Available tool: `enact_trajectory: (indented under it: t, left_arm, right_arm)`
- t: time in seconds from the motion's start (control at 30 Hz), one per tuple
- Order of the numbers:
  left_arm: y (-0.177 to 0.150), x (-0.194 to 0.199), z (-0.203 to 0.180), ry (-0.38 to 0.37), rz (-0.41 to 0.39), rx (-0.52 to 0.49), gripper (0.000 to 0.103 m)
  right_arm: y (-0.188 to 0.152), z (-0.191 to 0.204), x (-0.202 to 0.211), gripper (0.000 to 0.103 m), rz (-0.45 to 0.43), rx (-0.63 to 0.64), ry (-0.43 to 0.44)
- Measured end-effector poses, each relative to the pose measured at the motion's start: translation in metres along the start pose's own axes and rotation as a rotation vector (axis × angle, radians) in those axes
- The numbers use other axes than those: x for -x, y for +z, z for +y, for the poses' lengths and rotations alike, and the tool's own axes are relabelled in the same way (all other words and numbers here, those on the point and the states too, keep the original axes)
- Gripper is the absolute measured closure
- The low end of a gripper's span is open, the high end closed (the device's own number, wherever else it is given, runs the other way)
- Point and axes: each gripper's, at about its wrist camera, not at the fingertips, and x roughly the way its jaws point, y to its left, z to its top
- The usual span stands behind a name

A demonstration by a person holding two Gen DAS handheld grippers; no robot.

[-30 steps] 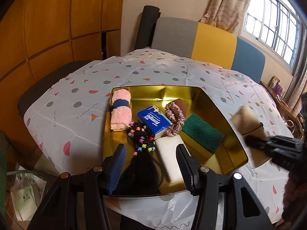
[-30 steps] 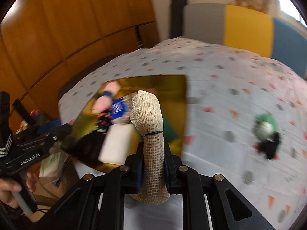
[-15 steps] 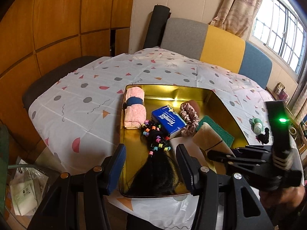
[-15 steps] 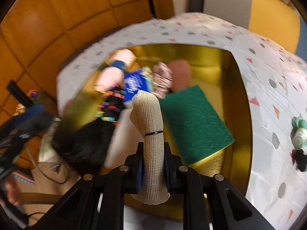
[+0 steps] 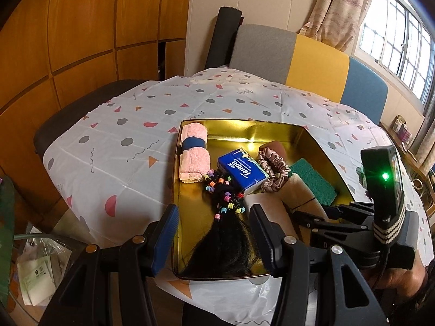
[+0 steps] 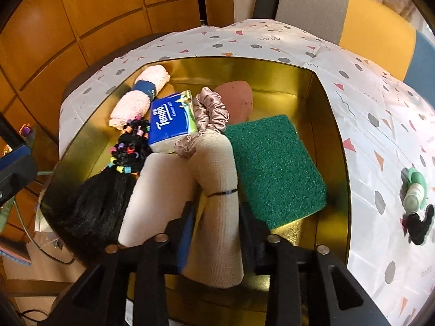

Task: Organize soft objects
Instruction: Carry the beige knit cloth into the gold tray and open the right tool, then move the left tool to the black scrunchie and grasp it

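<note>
The right gripper (image 6: pixel 216 218) is clamped on a beige bandage roll (image 6: pixel 217 179), which runs lengthwise between the fingers (image 6: pixel 185 233) and juts forward over the gold tray (image 6: pixel 330 135). Its tip lies between the white sponge (image 6: pixel 160 187) and green pad (image 6: pixel 272 165), touching the scrunchie (image 6: pixel 209 114). The left gripper (image 5: pixel 213 237) hangs with fingers apart and empty above the tray's near edge, over the black hairpiece (image 5: pixel 225 241).
</note>
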Motion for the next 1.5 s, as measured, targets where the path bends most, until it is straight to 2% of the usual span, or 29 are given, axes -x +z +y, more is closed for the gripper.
enact_trajectory:
  t: [0.2,0.47,1.0,1.27,1.5]
  left_arm:
    - [-0.001,0.004,0.000,-0.001,-0.004,-0.003,0.048]
    - [-0.002,0.009,-0.004,-0.001,-0.015,-0.018,0.048]
    - [-0.003,0.013,-0.027,-0.019,-0.013,-0.085,0.048]
    - [0.003,0.016,-0.055,-0.038,-0.025,-0.182,0.048]
    - [0.015,0.010,-0.091,-0.129,0.003,-0.227,0.048]
  right_arm:
    - [-0.005,0.005,0.005,0.050,-0.006,0.007,0.010]
    - [-0.009,0.006,0.023,0.036,-0.055,-0.012,0.010]
    - [-0.018,-0.024,0.067,0.033,-0.171,-0.098,-0.034]
    - [-0.036,-0.075,0.098,0.029,-0.224,-0.194,-0.099]
    - [-0.076,-0.152,0.124,0.027,-0.213,-0.316,-0.230]
